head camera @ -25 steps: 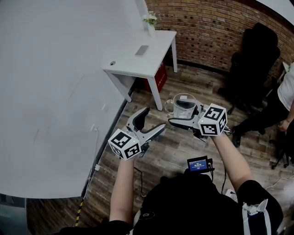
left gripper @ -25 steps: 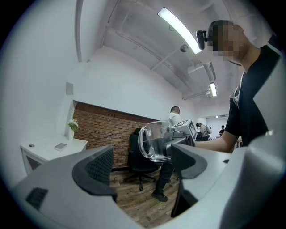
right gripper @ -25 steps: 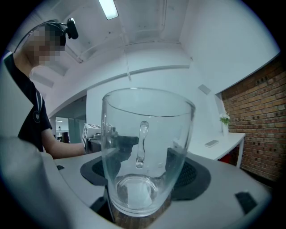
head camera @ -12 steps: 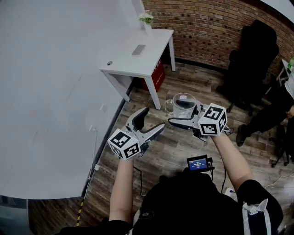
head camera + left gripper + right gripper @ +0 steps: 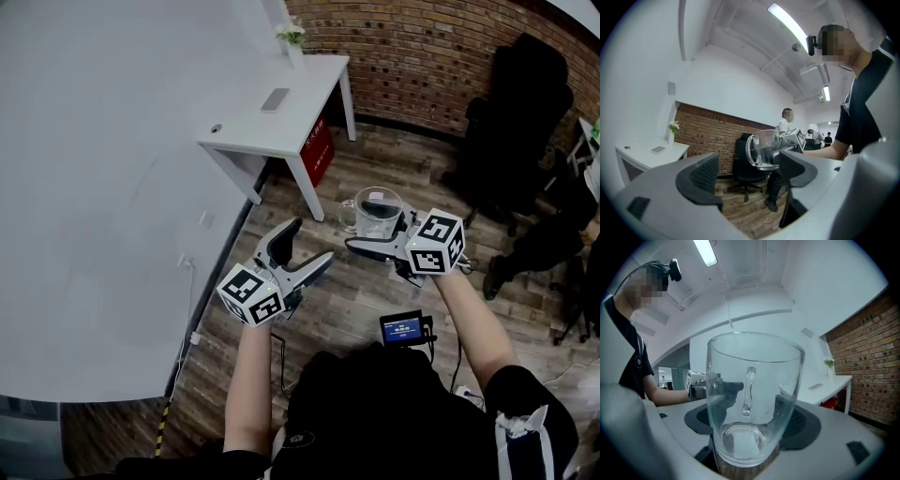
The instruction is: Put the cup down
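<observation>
Head view: cup [image 5: 377, 214] above wooden floor [image 5: 361, 298]

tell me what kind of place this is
Probably an office or workroom: a white desk, a black office chair near a brick wall, and a wood-plank floor.

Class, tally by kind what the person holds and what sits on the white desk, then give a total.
left tongs, right tongs: 2
cup: 1
vase of flowers: 1
flat grey slab: 1
small round thing: 1
Total: 6
</observation>
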`<state>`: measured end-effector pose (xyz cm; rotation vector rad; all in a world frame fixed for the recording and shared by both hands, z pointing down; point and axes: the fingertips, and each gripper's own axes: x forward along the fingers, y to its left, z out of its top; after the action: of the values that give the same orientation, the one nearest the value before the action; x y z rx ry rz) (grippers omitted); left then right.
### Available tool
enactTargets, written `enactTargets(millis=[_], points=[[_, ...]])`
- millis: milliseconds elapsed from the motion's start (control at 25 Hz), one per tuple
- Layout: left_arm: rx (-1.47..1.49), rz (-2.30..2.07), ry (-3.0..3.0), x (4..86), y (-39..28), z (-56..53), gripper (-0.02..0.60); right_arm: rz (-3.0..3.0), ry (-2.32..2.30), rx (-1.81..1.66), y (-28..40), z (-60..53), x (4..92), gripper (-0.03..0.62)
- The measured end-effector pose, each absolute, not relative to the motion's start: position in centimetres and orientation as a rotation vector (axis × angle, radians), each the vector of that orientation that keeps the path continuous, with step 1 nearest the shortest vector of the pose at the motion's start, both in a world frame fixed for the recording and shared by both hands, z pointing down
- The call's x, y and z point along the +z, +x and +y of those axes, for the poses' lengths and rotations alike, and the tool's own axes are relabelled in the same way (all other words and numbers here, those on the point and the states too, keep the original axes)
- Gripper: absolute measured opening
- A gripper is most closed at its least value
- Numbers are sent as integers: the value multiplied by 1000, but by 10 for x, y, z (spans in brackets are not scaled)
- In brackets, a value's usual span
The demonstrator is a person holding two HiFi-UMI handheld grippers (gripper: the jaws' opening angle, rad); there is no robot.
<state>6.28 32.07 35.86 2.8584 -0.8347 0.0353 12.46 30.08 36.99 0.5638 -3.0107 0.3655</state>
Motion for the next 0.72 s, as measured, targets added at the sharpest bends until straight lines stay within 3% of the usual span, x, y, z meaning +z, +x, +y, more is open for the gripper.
enactTargets(millis=[720], points=[[57,-745,2827,398,46,199,407,-2968,653,439,112,182,400,370]])
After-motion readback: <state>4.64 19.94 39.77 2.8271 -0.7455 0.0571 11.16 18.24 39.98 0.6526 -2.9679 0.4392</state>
